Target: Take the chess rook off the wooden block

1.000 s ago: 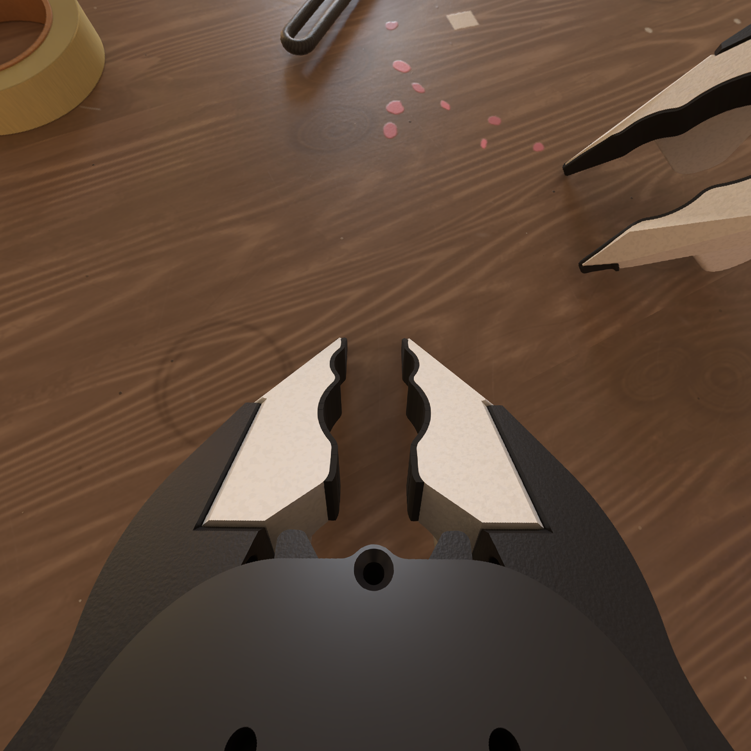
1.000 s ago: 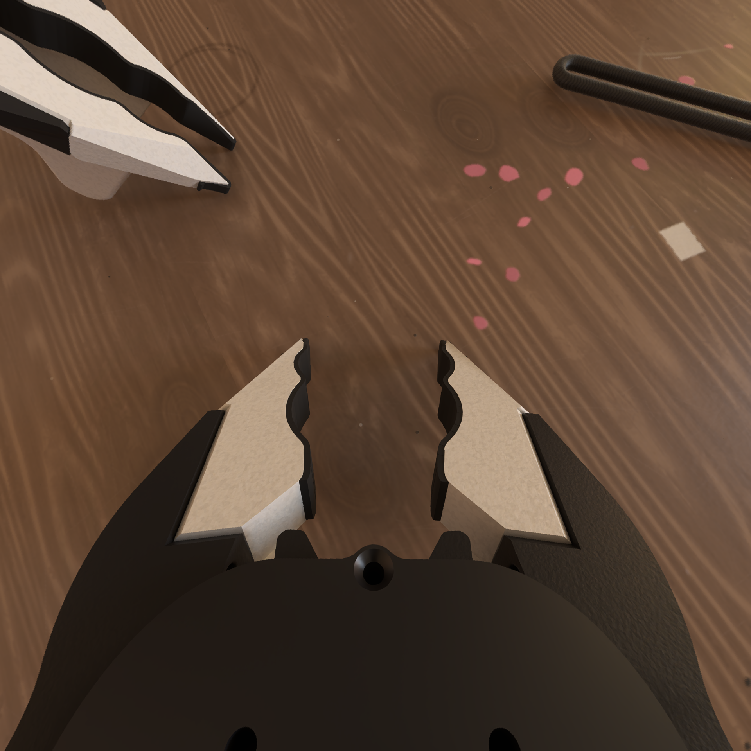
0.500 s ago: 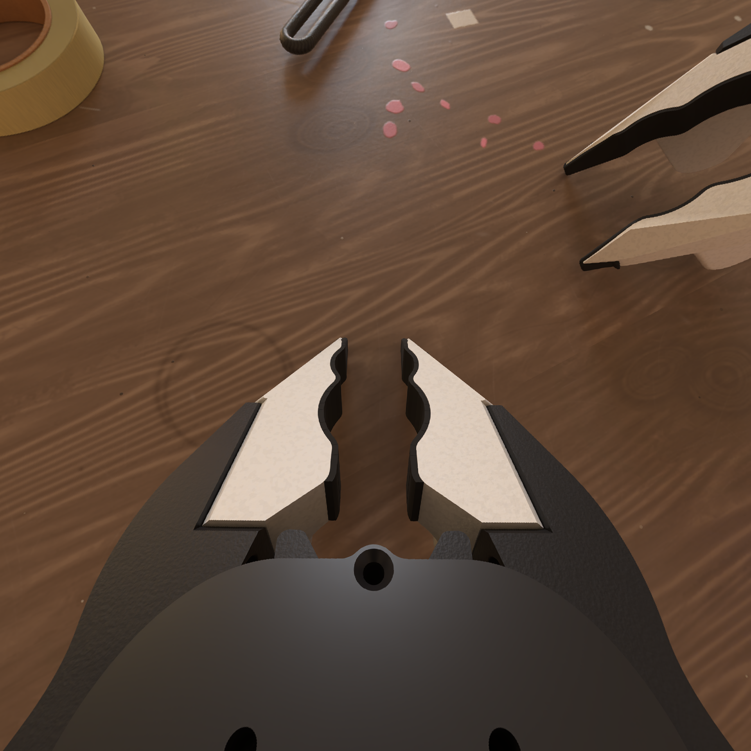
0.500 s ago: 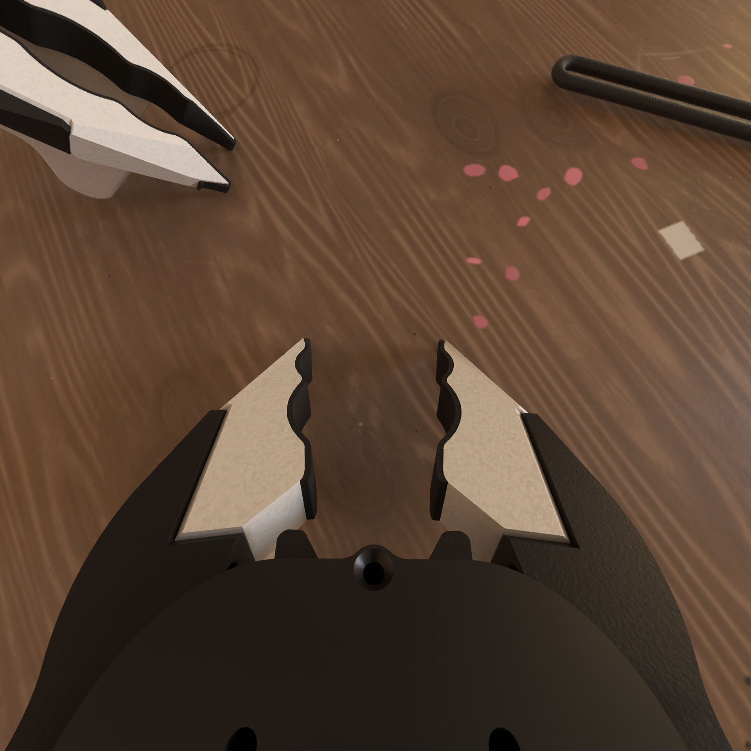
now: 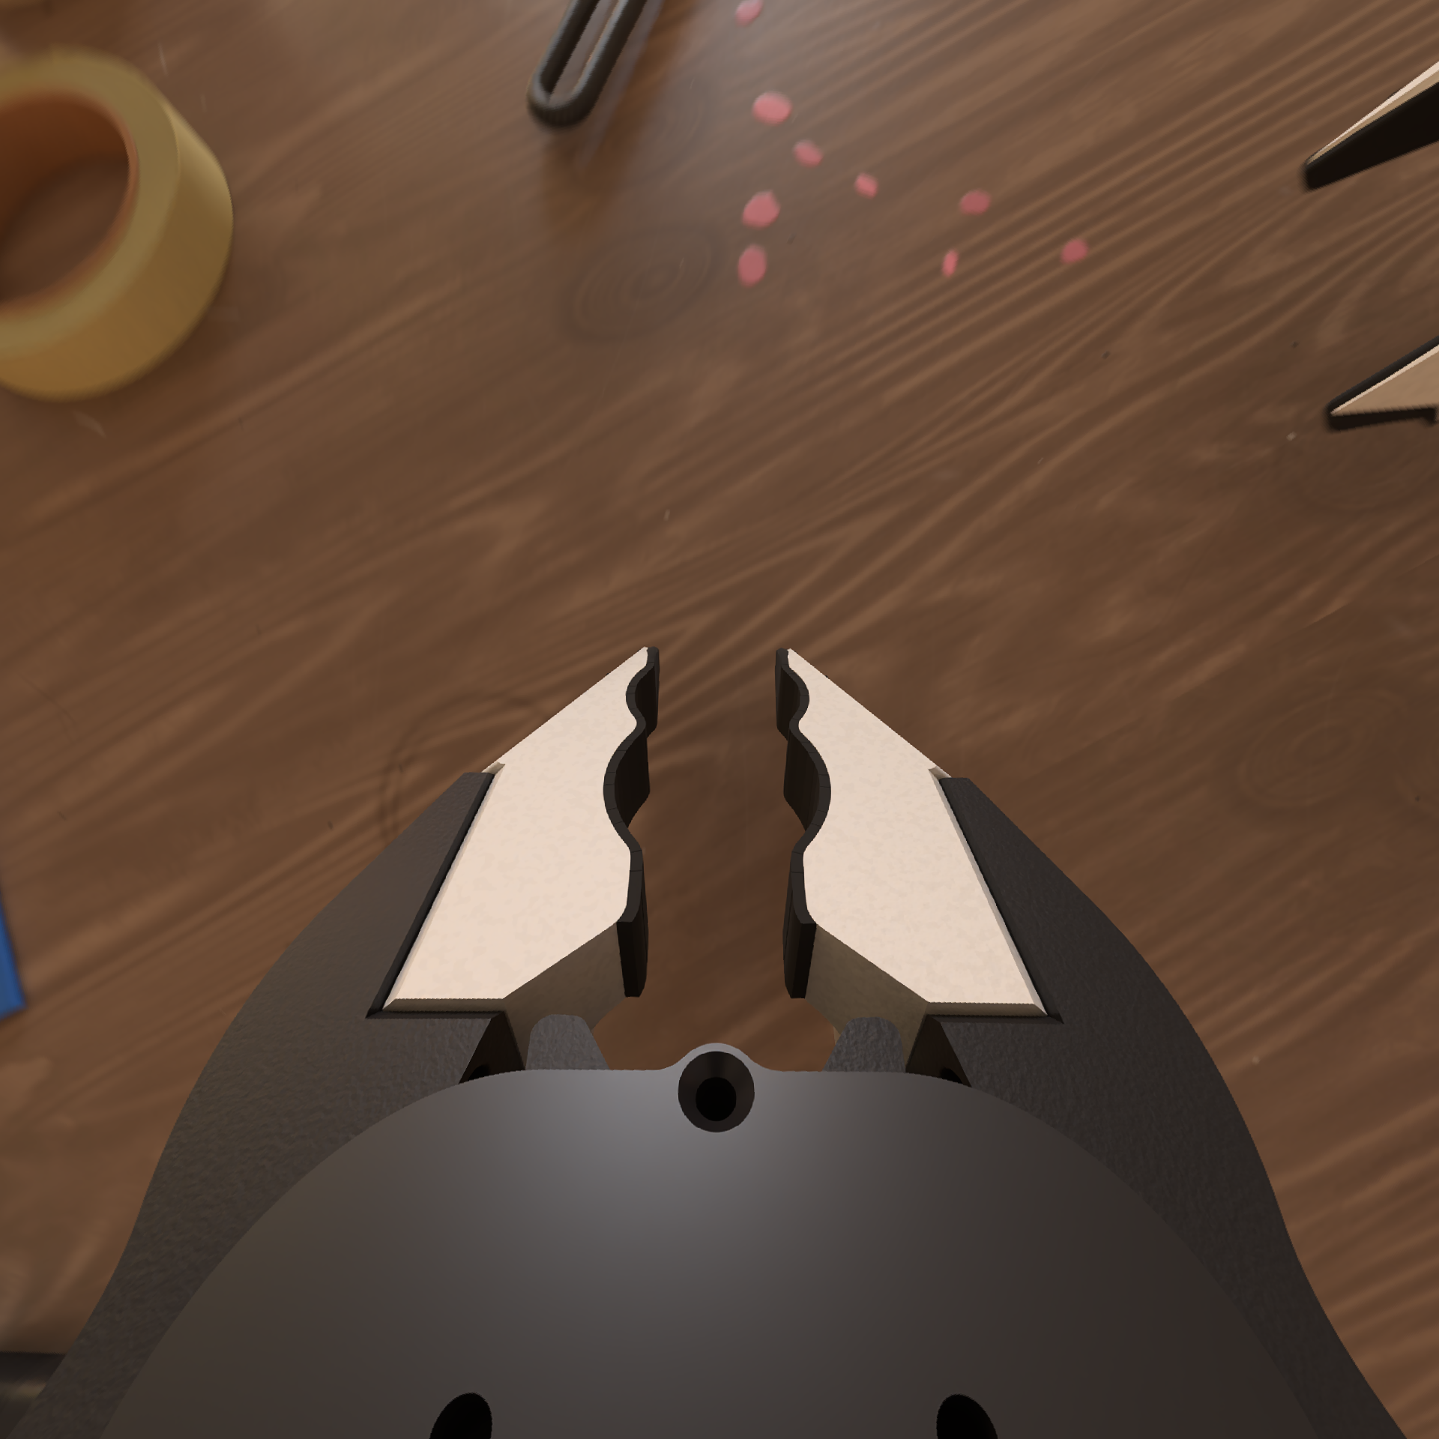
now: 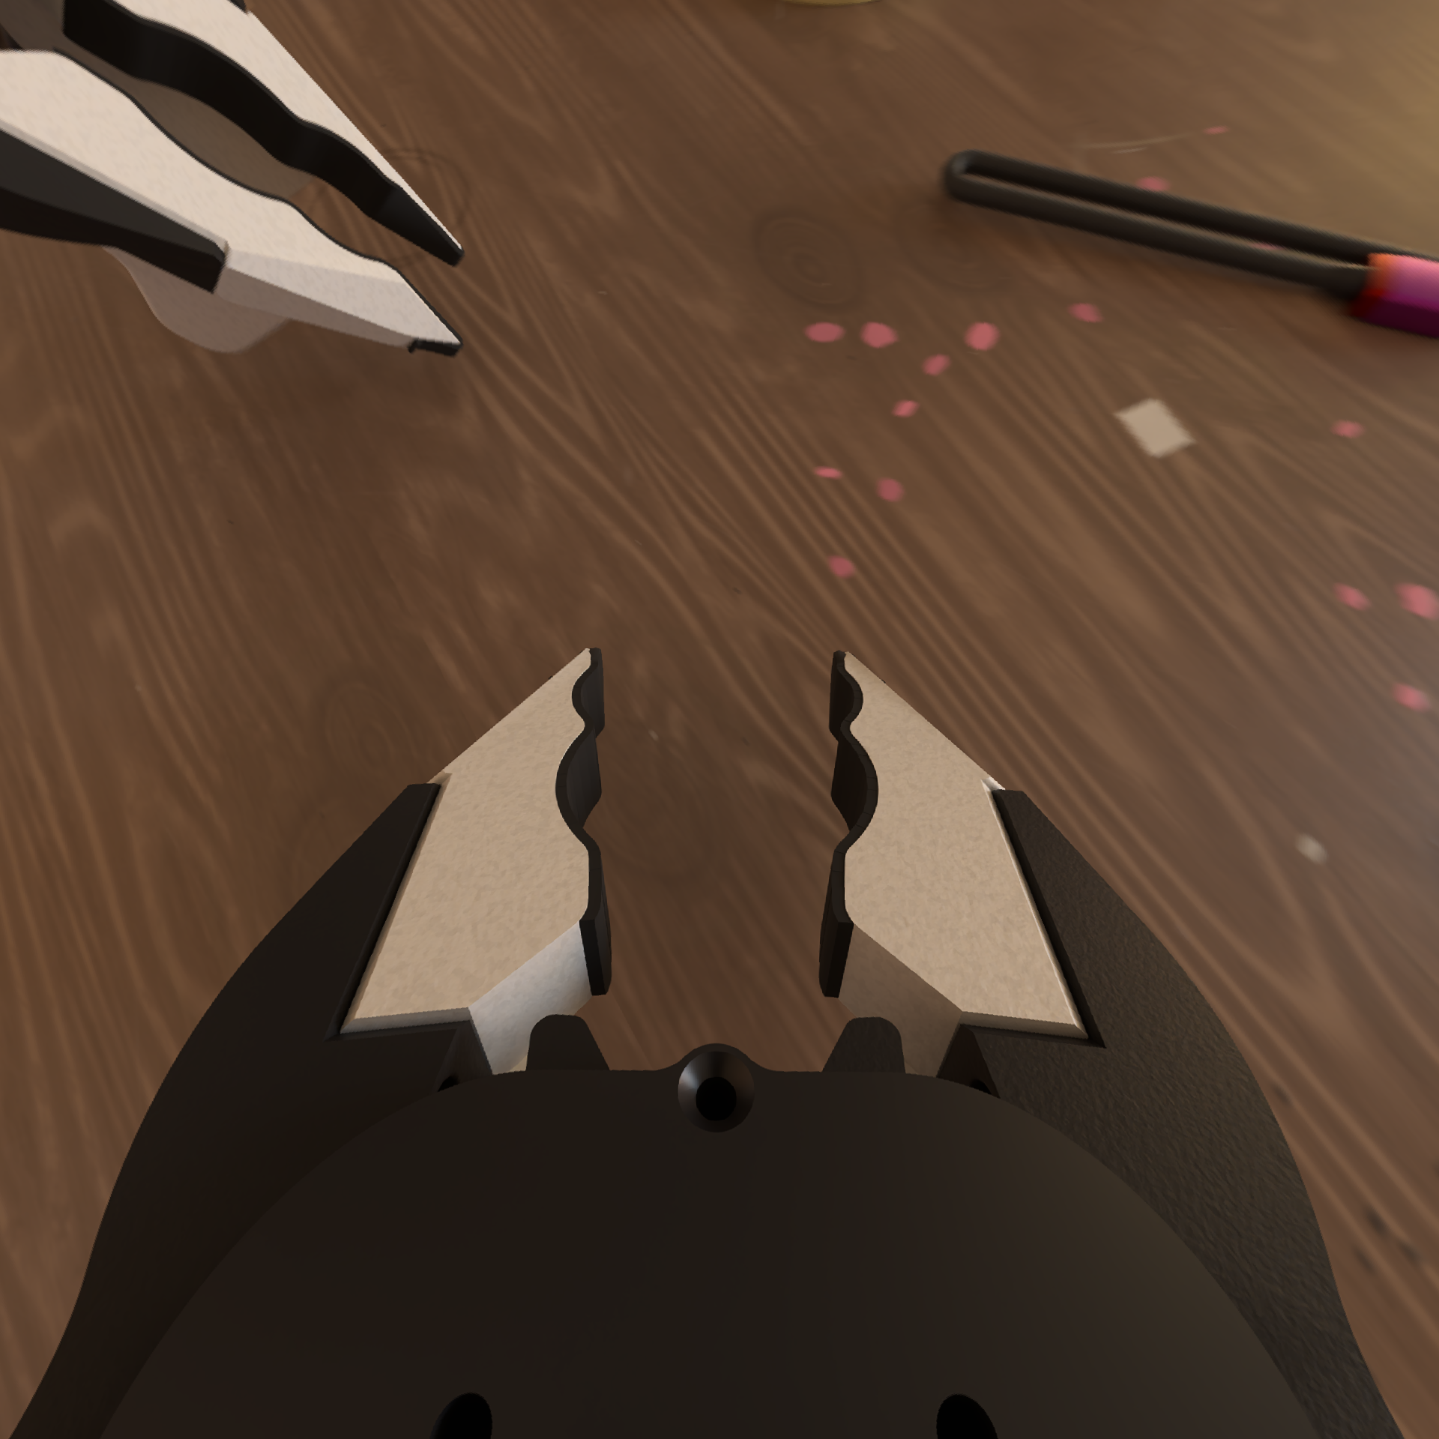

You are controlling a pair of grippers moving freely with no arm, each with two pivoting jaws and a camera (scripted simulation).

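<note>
No chess rook and no wooden block show in either view. My left gripper (image 5: 716, 658) is open with a narrow gap and holds nothing, above bare dark wooden table (image 5: 389, 545). My right gripper (image 6: 716, 662) is open wider and also empty, over the table (image 6: 311, 545). In the left wrist view the right gripper (image 5: 1324, 296) shows only as fingertips at the right edge. In the right wrist view the left gripper (image 6: 454, 300) reaches in from the upper left.
A yellow tape roll (image 5: 101, 233) lies at the far left. A black looped tool (image 5: 584, 62) lies ahead; its pink and orange handle (image 6: 1402, 296) shows at the right. Pink spots (image 5: 759, 210) and a pale square (image 6: 1152, 424) mark the table. A blue object (image 5: 8, 958) sits at the left edge.
Both views have shifted: more of the tape roll shows on the left, and the tool's handle has come into the right view. The right gripper has slid toward the left view's right edge. Jaw gaps are unchanged.
</note>
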